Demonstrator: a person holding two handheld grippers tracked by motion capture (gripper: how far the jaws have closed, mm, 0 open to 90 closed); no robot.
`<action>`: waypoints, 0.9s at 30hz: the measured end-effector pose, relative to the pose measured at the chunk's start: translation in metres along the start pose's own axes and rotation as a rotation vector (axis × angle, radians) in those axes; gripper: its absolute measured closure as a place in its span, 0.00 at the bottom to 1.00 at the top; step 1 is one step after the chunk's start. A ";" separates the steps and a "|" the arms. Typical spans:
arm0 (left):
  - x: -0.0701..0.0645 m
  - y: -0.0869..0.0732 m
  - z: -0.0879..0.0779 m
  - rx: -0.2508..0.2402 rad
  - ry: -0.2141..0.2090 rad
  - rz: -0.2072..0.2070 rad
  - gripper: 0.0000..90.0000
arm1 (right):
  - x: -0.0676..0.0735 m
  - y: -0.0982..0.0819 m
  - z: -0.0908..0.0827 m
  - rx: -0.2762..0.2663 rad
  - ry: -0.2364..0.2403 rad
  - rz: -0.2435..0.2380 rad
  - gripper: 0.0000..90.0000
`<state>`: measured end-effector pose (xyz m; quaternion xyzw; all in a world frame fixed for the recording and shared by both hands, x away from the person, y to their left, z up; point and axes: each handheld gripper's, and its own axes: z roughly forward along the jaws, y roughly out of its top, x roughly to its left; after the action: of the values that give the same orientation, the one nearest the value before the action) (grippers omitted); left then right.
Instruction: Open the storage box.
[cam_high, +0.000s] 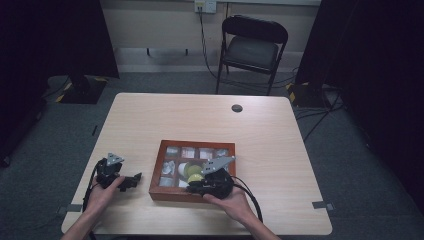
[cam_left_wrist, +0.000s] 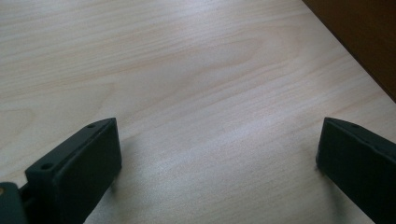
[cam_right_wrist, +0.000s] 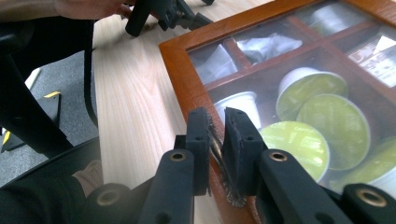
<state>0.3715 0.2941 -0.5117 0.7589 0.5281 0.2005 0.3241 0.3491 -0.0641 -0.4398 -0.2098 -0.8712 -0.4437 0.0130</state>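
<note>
Wooden box (cam_high: 192, 170) amid bare table (cam_high: 270, 130), chair (cam_high: 252, 45) beyond.

Your compartmented box (cam_high: 158, 170) sits on the worktop (cam_high: 200, 115) near its front edge, the pods (cam_right_wrist: 322, 121) inside its middle compartments. Your left gripper (cam_high: 131, 181) rests just left of the box (apart from it); your right gripper (cam_right_wrist: 217, 135) is at the box's front rim. A chair (cam_high: 252, 47) stands behind the worktop.

A folding chair (cam_high: 254, 47) stands beyond the table (cam_high: 165, 115) at 12 o'clock, below a wall socket (cam_high: 205, 5). A round grommet (cam_high: 237, 108) sits in the tabletop at 1 o'clock. Dark curtains (cam_high: 55, 37) hang at 10 and 2 o'clock.
</note>
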 end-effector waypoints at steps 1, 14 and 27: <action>0.000 0.000 0.000 0.000 0.001 0.000 0.00 | 0.000 -0.001 0.001 0.011 -0.001 0.002 0.89; 0.000 0.000 0.000 0.000 0.000 0.001 0.00 | 0.000 -0.004 0.004 0.021 -0.006 -0.027 0.90; 0.000 0.000 0.000 0.000 0.000 0.000 0.00 | -0.002 0.000 0.001 0.021 0.013 -0.012 0.90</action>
<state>0.3715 0.2940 -0.5117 0.7588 0.5281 0.2004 0.3242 0.3511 -0.0643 -0.4407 -0.2014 -0.8770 -0.4360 0.0181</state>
